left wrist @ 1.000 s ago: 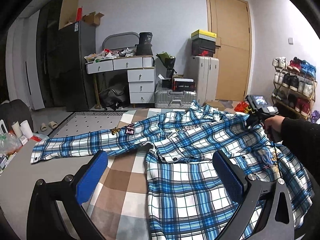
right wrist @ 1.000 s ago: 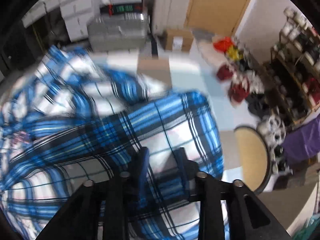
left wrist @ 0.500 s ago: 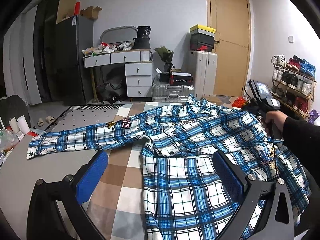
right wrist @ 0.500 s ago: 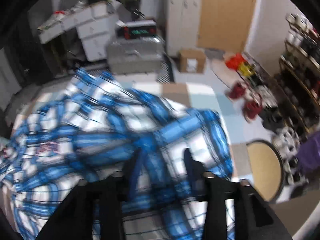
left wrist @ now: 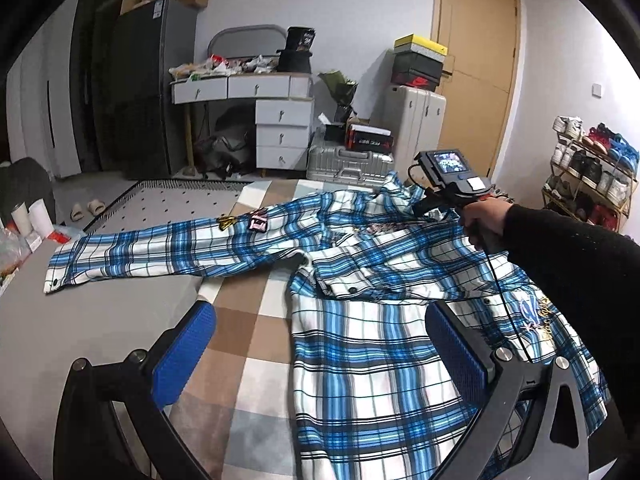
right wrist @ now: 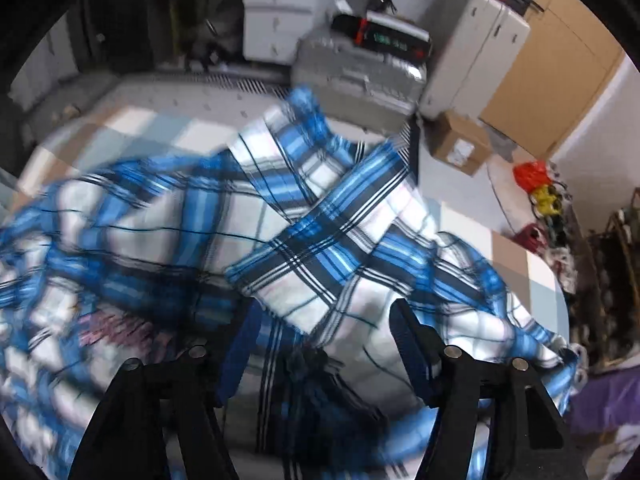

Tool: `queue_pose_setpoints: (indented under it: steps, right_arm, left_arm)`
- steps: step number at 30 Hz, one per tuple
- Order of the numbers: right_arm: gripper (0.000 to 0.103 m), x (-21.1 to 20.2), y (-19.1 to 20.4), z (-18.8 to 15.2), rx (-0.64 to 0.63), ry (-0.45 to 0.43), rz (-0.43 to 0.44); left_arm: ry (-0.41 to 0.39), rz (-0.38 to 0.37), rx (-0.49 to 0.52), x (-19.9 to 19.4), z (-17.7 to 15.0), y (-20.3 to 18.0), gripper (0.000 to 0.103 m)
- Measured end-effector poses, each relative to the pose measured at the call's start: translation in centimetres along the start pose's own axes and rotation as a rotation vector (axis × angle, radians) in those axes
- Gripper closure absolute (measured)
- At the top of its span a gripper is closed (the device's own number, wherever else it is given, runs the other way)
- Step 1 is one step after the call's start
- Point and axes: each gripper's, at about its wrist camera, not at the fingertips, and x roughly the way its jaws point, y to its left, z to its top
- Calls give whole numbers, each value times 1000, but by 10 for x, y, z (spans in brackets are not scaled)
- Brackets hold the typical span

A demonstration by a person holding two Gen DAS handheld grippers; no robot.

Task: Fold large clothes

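Closing over the plaid shirt (right wrist: pixel 320 240), the right tool (right wrist: pixel 324 344) grips nothing.

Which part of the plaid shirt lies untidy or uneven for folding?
The plaid shirt is lopsided: one sleeve stretches flat sideways, the other sleeve lies folded across the chest, rumpled. The right gripper hovers there, jaws closing, cloth between them.
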Motion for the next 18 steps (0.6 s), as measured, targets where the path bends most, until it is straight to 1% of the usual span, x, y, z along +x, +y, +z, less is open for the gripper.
queue_pose_setpoints:
  steps: [1, 2, 4, 6, 10, 11, 12, 13, 14, 15, 16, 17, 18]
  right_arm:
    - [63, 9, 0, 1, 13, 26, 7]
    - [95, 9, -4, 4, 60, 3, 30]
    - [103, 9, -14, 11, 113, -2, -8]
    - [103, 3, -29, 14, 187, -42, 34]
    - [103, -11, -56, 24, 296, -144, -24]
    - [103, -16, -66, 25, 357, -191, 3]
    - [103, -16, -70, 26, 391, -198, 45]
    - [101, -16, -70, 27, 392, -178, 77]
    - [101, -12, -65, 28, 357, -151, 98]
    - [98, -11, -59, 29, 313, -141, 79]
    - [79, -9, -48, 30, 238, -122, 56]
    - [46, -9, -37, 29, 167, -95, 59]
    - [36, -5, -26, 25, 92, -62, 79]
  left_arm:
    - [6, 1, -4, 1, 0, 1, 1]
    - [14, 3, -10, 2, -1, 2, 1]
    - [35, -3, -25, 5, -1, 5, 1]
    - [63, -12, -38, 8, -2, 5, 1]
    - [90, -19, -44, 8, -4, 3, 1]
    - [88, -19, -37, 7, -5, 1, 1]
    - [86, -15, -28, 6, -5, 0, 1]
    - [82, -8, -19, 6, -5, -1, 1]
    - [79, -6, -14, 5, -4, -1, 1]
    - [80, -8, -12, 5, -4, -2, 1]
    - [82, -11, -15, 5, -3, 0, 1]
    - [83, -18, -22, 5, -3, 1, 1]
    - [86, -22, -28, 5, -3, 2, 1]
